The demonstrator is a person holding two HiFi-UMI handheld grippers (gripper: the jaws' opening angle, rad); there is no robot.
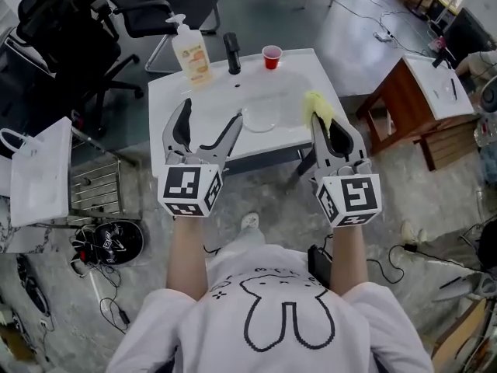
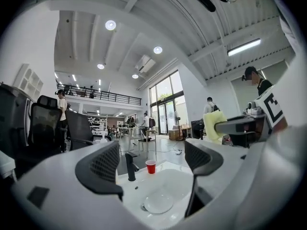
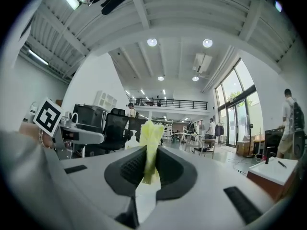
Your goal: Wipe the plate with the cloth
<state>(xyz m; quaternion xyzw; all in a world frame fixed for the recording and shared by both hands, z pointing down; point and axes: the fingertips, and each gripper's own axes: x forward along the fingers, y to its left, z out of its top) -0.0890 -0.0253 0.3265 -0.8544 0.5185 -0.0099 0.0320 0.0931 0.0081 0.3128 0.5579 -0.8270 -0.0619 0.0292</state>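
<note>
The plate [image 1: 262,115] lies flat in the white sink basin [image 1: 289,84] at the upper middle of the head view, below the black faucet [image 1: 231,53] and the red cup [image 1: 271,56]. It looks thin, smooth and pale, possibly glass, so it is probably slippery when wet and liable to chip against the basin. It would be safest taken by the rim nearest the lower edge of the frame and steadied there.

The left gripper [image 1: 211,115] hovers over the table's [image 1: 167,92] front edge just left of the plate. Its fingers [image 2: 98,169] are spread wide with nothing between them.

The right gripper [image 1: 326,123] sits at the plate's right. Its fingers [image 3: 127,169] are pressed on the yellow cloth [image 3: 151,143], which sticks up in a soft, limp fold. The cloth is light and will drape and bunch, so the free end should be pressed flat on the plate.
</note>
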